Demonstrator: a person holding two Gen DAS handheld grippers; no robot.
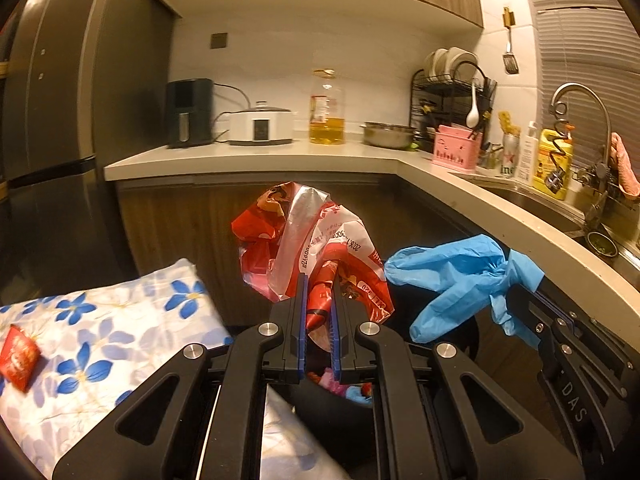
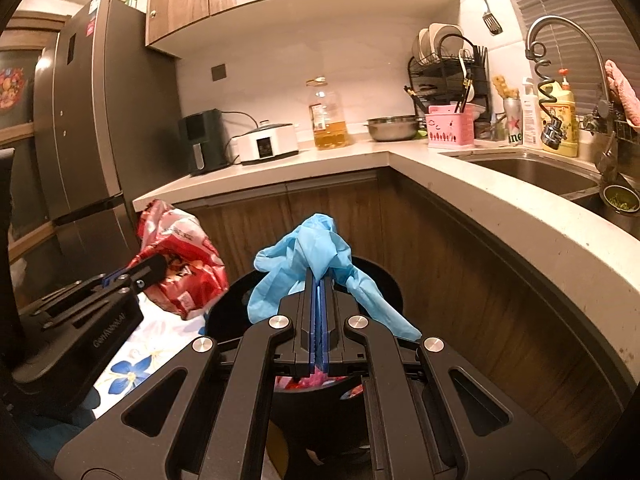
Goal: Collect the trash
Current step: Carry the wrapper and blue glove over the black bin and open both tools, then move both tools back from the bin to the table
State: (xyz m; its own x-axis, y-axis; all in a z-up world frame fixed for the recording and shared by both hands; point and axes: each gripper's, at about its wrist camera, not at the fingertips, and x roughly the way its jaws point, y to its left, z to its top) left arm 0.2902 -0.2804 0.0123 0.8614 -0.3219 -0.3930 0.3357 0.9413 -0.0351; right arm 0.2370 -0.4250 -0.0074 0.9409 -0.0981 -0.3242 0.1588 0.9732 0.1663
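My left gripper (image 1: 320, 280) is shut on a crumpled red and clear plastic wrapper (image 1: 312, 240) and holds it in the air above a black trash bin (image 1: 340, 412). My right gripper (image 2: 319, 276) is shut on a blue disposable glove (image 2: 308, 256) and holds it over the same bin (image 2: 380, 280). The bin holds pink and red trash. The glove (image 1: 452, 280) and right gripper (image 1: 516, 300) also show in the left wrist view, and the wrapper (image 2: 180, 264) and left gripper (image 2: 156, 266) in the right wrist view. A small red packet (image 1: 18, 358) lies on the floral tablecloth (image 1: 120, 320).
A kitchen counter (image 2: 500, 208) curves around the bin, with wooden cabinet fronts below. On it stand an air fryer (image 1: 188, 114), a white cooker (image 1: 260, 124), an oil bottle (image 1: 326, 112), a steel bowl (image 1: 388, 134) and a dish rack (image 1: 452, 96). A sink (image 2: 532, 172) is at right, a fridge (image 2: 88, 120) at left.
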